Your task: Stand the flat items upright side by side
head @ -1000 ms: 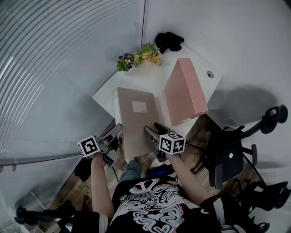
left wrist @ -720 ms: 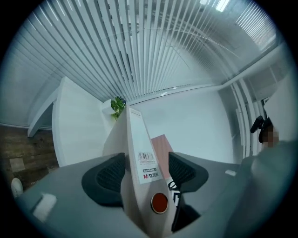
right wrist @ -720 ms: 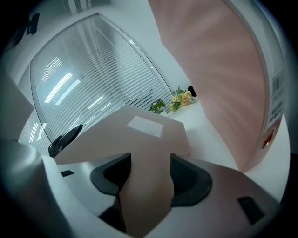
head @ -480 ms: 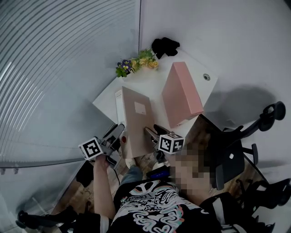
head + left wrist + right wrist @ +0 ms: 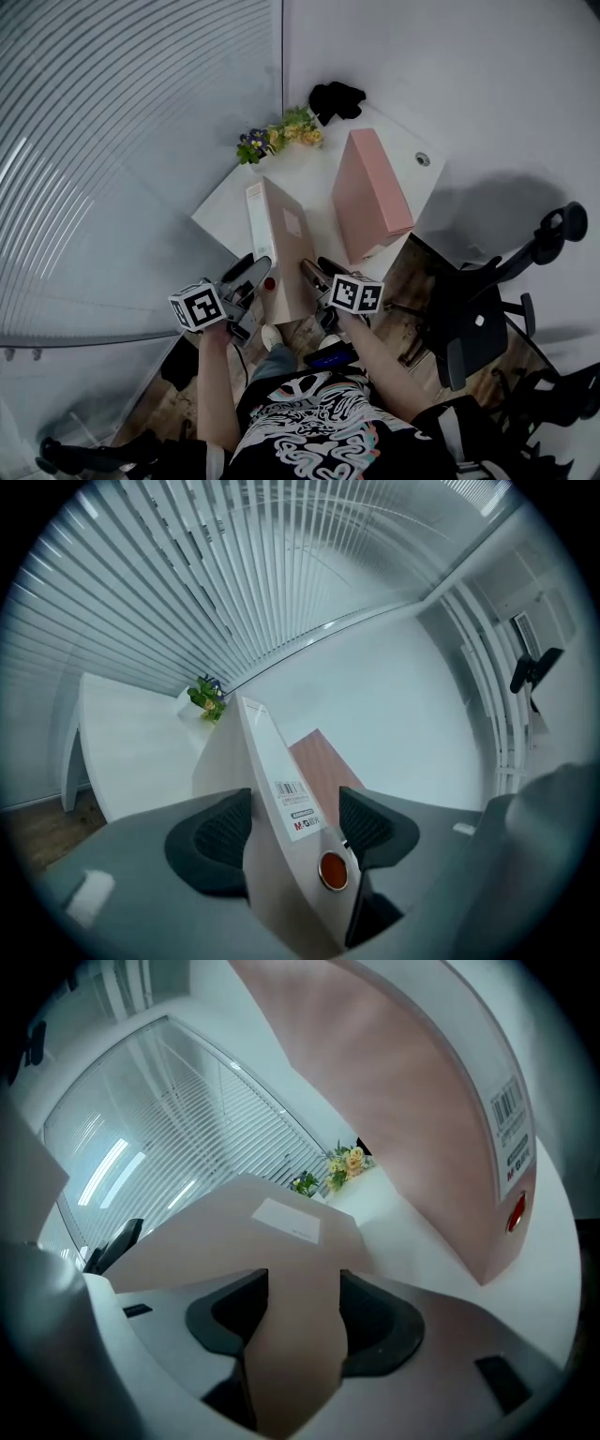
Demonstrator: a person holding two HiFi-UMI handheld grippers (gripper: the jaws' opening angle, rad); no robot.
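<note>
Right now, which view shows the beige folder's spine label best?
The left gripper view: the spine label faces the camera, close up. The head view shows the beige folder's spine only as a thin edge; the right gripper view shows only its cover.

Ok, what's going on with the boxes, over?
Left gripper clamped on beige file box spine; right gripper just closing on its cover. Box tilted, almost upright. Pink file box stands beside, apart. Nothing between them.
</note>
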